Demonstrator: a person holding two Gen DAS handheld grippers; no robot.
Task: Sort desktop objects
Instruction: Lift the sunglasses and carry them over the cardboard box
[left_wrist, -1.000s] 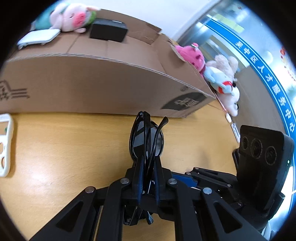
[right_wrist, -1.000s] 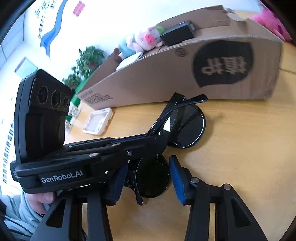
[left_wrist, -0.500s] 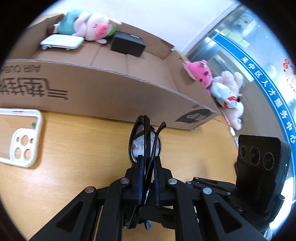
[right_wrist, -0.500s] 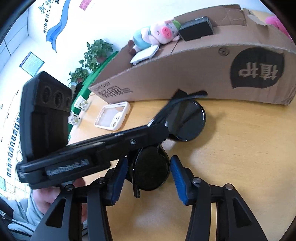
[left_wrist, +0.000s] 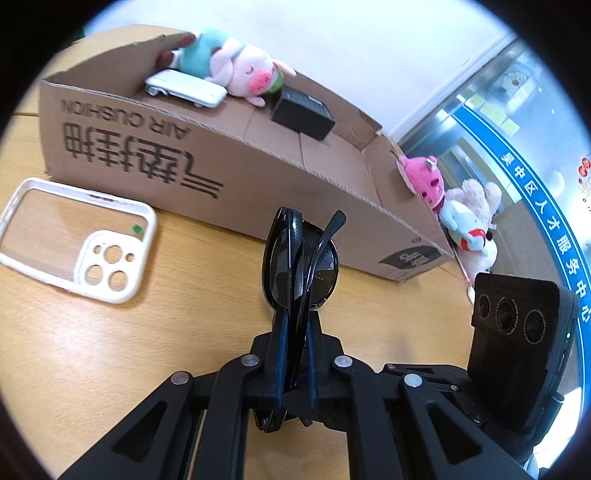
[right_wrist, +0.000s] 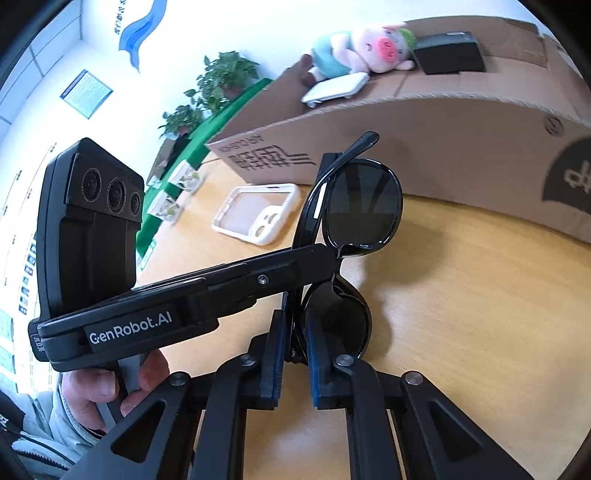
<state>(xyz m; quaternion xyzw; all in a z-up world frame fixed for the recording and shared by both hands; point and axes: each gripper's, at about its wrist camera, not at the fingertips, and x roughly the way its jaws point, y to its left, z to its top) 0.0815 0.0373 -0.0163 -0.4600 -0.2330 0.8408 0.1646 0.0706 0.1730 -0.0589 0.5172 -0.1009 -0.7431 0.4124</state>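
Folded black sunglasses (left_wrist: 301, 266) are held above the wooden table (left_wrist: 92, 350). My left gripper (left_wrist: 295, 354) is shut on their bridge, one lens sticking up in front. In the right wrist view the sunglasses (right_wrist: 360, 210) show side on, and my right gripper (right_wrist: 293, 354) is shut on their near lens end. The left gripper's body (right_wrist: 207, 291) crosses that view from the left. A white phone case (left_wrist: 74, 240) lies on the table to the left, also seen in the right wrist view (right_wrist: 258, 214).
A long cardboard box (left_wrist: 236, 173) lies behind the glasses, carrying a pig plush (left_wrist: 236, 70), a white device (left_wrist: 184, 88) and a black box (left_wrist: 303, 112). Pink and pale plush toys (left_wrist: 461, 214) sit at its right end. Potted plants (right_wrist: 221, 81) stand far back.
The right gripper has closed onto the sunglasses. Both grippers have lifted the glasses higher and shifted left, bringing the phone case and box top into fuller view.
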